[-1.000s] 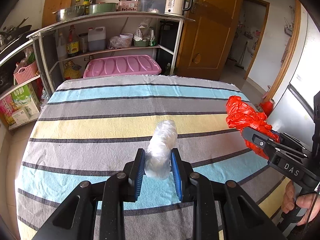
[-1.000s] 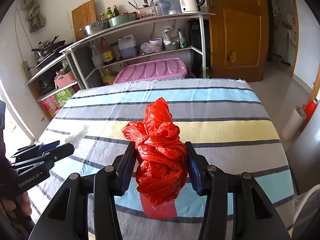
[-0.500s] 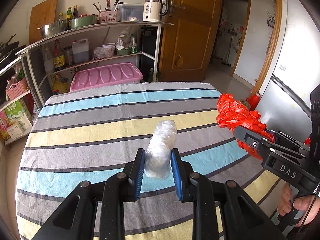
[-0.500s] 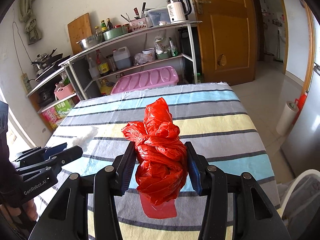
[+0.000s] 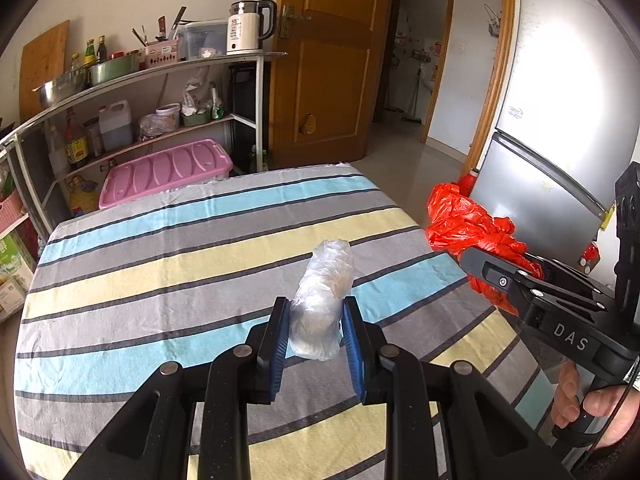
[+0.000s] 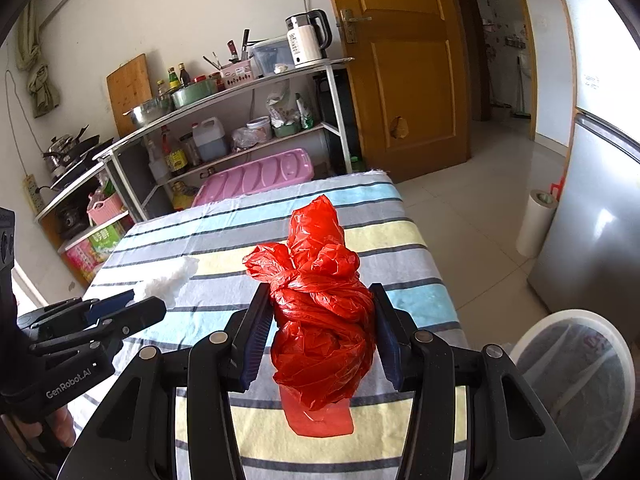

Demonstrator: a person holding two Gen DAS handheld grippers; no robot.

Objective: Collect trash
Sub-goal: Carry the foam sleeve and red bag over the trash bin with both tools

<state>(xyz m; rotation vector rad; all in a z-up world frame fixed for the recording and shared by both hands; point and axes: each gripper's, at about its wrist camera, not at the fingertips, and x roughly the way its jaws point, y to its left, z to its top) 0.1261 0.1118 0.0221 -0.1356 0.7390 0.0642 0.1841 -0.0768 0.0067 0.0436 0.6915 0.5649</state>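
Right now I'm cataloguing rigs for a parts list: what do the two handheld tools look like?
Both are matte black with angular linked arms and silver pivot screws. The left tool has blue ribbed pads and white "GenRobot.AI" lettering on its side. The right tool has dark blue ribbed pads and white "DAS" lettering.

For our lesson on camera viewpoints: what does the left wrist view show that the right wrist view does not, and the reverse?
Left wrist only: the clear bag clamped in the left tongs, seen close up, and the hand holding the right tongs.
Right wrist only: a white bin beside the table and a paper roll on the floor.
Both: the striped cloth, the red bag, the kettle and the pink box.
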